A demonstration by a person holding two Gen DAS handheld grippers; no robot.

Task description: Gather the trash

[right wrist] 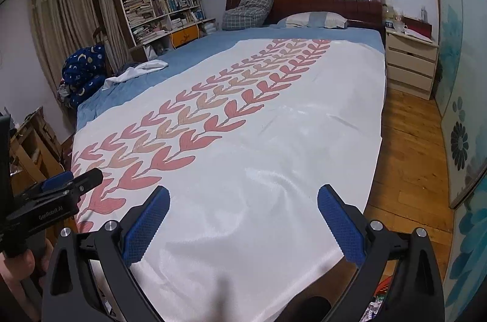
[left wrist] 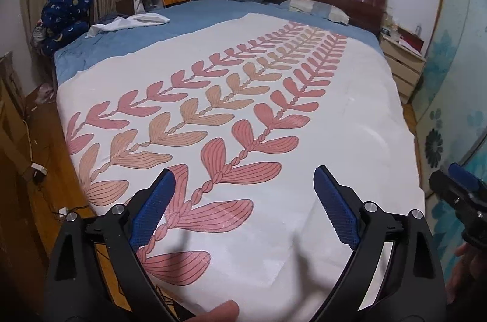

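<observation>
Left gripper and right gripper both hover wide apart and empty over the foot edge of the bed; its white leaf-patterned cover lies flat.

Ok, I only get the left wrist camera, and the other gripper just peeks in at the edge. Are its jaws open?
Observer: Yes. The right gripper hangs over the white bedspread with its jaws wide apart and nothing between them.
Operator: Is there any trash on that side?
Observer: Maybe. Low down, beside the bed's near corner, a colourful crumpled thing peeks out behind the gripper. Too little of it shows to name it.
Operator: And the floor near the drawers?
Observer: On the wooden floor between the bed and the nightstand I see only boards, no litter that I can make out.
</observation>
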